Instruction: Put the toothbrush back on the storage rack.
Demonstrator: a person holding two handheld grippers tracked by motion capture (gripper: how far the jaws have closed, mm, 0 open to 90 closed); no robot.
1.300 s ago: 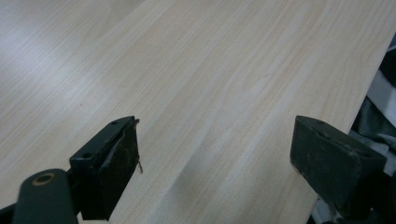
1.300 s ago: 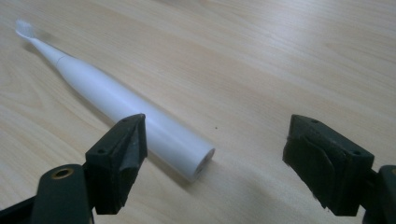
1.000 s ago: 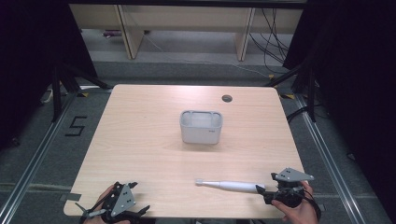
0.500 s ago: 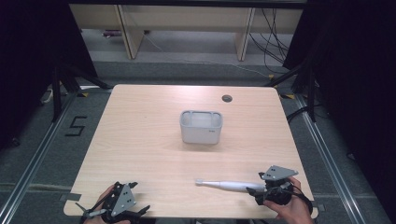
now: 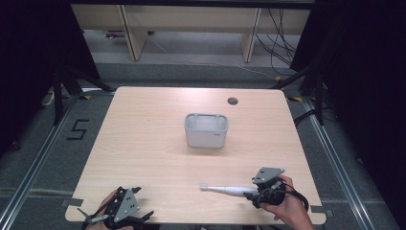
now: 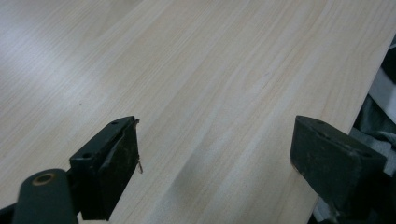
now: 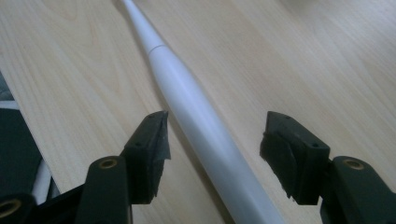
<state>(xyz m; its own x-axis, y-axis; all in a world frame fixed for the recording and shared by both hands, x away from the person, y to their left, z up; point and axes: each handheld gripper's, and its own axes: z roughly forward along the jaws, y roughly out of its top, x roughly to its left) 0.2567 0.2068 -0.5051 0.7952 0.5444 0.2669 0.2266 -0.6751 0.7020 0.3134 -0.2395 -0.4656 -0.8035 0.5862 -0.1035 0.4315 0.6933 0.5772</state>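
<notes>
Right hand-held gripper (image 5: 254, 193) sits low at the near right corner of the surface (image 5: 143, 143), pointing left across it. Its jaws have just been closing and now stand about half apart, with the handle of the white electric toothbrush (image 5: 230, 189) between them. In the right gripper view (image 7: 212, 140) the handle (image 7: 201, 121) runs up the gap, nearer one jaw than the other; neither pad presses on it, so no grip yet. Toothbrush lies flat on the surface, thick end at the right hand-held gripper, thin neck and brush head pointing left toward the middle of the near edge. The person's right hand (image 5: 287, 208) wraps the gripper body from below.

Left hand-held gripper (image 5: 122, 211) rests at the near left corner, well apart from the toothbrush. In the left gripper view (image 6: 215, 154) its jaws stand wide with bare wood between them.

Farther out, a white box-shaped holder (image 5: 206, 130) stands upright near the centre of the surface, open top, well apart from both grippers. A small round dark hole (image 5: 232, 100) sits near the far edge, right of centre.
</notes>
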